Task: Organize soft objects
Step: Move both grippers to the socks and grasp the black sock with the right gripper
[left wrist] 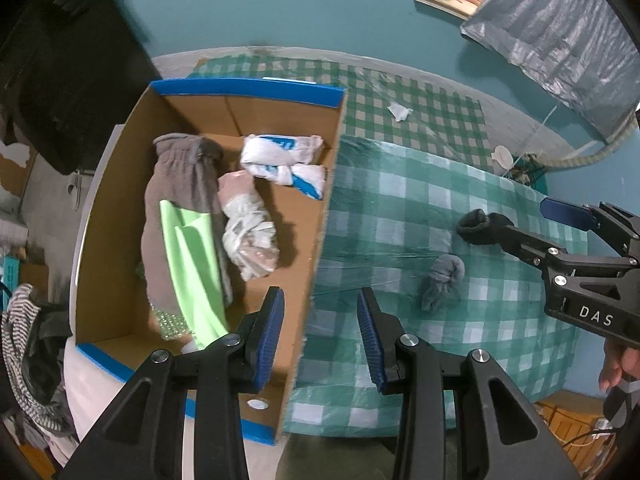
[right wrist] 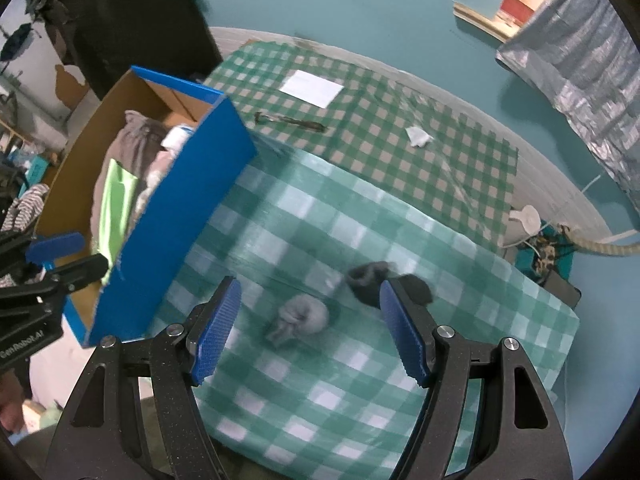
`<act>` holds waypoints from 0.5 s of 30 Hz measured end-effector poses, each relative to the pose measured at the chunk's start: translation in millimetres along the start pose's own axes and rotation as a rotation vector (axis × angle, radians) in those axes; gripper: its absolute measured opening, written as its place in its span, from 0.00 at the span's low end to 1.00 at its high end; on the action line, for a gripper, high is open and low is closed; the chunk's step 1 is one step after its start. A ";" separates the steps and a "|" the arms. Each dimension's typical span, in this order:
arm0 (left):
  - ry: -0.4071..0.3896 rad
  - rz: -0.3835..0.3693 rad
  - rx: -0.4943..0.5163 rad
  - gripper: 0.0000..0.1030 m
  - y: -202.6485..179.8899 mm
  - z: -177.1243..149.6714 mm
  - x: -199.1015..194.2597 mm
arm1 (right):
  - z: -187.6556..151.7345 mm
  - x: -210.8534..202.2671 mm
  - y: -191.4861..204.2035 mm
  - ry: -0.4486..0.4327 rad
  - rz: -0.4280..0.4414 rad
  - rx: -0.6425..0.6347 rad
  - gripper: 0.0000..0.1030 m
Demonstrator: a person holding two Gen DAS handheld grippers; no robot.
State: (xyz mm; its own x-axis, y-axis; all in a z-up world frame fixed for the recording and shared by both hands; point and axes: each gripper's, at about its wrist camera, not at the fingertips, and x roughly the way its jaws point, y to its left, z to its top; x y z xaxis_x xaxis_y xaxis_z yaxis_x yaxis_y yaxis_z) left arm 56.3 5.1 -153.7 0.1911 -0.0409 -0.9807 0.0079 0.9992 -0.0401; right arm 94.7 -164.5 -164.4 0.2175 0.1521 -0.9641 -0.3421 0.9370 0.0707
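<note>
A cardboard box (left wrist: 248, 87) with blue edging holds a grey-brown garment (left wrist: 180, 184), a light green cloth (left wrist: 192, 264) and white, blue and pink knotted bundles (left wrist: 280, 156). My left gripper (left wrist: 320, 320) hangs open and empty over the box's right wall. On the green checked cloth lie a balled grey sock (right wrist: 304, 316) and a dark sock (right wrist: 372, 278). My right gripper (right wrist: 310, 292) is open above the table, and the grey sock shows between its fingers without touching them. In the left wrist view the right gripper (left wrist: 524, 218) hovers by the dark sock (left wrist: 474, 226), beyond the grey sock (left wrist: 442, 280).
Farther back on the checked cloth (right wrist: 400, 184) lie a white paper sheet (right wrist: 312, 88), a thin dark stick (right wrist: 290, 120) and a crumpled tissue (right wrist: 418, 136). A silvery sheet (right wrist: 580, 60) hangs at the top right. Striped clothing (left wrist: 24, 344) is heaped left of the box.
</note>
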 end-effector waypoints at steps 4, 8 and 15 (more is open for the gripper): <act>0.010 0.004 0.029 0.37 -14.7 1.5 3.9 | -5.4 3.3 -16.9 0.009 -0.009 0.003 0.71; 0.026 0.011 0.064 0.37 -29.2 2.2 10.9 | -8.5 9.9 -29.9 0.025 -0.013 -0.009 0.71; 0.052 0.026 0.122 0.37 -53.1 2.5 24.4 | -13.3 27.1 -39.3 0.044 -0.010 -0.052 0.71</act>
State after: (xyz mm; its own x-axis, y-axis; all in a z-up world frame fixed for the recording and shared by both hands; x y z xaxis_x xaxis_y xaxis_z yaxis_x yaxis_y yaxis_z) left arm 63.0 -49.0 -175.1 0.1417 -0.0113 -0.9899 0.1230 0.9924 0.0063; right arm 101.9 -201.3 -196.7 0.1808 0.1279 -0.9752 -0.3876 0.9205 0.0488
